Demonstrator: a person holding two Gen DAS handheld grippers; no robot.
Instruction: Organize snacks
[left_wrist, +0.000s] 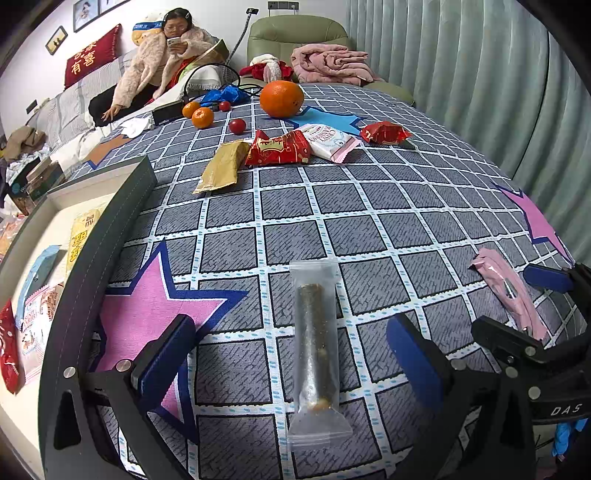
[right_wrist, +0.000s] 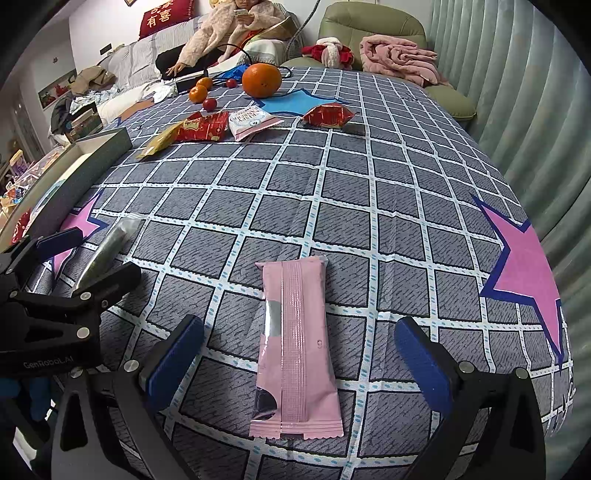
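Note:
A clear-wrapped brown snack bar (left_wrist: 316, 350) lies flat on the checked cloth, lengthwise between the pads of my open left gripper (left_wrist: 291, 365), touching neither pad. A pink snack packet (right_wrist: 295, 347) lies the same way inside my open right gripper (right_wrist: 299, 365). The two grippers sit side by side: the right gripper (left_wrist: 524, 306) shows at the right edge of the left wrist view around the pink packet (left_wrist: 506, 291), and the left gripper (right_wrist: 86, 258) shows at the left of the right wrist view around the clear bar (right_wrist: 107, 247). A grey-walled box (left_wrist: 122, 206) with a white inside holds several packets on the left.
Further back lie a gold packet (left_wrist: 221, 166), a red packet (left_wrist: 280, 147), a white-pink packet (left_wrist: 328, 142) and another red one (left_wrist: 384, 133). Behind them are a large orange (left_wrist: 281, 99), small tangerines (left_wrist: 202, 117) and red fruits (left_wrist: 237, 126). A person (left_wrist: 162, 55) sits on the sofa beyond.

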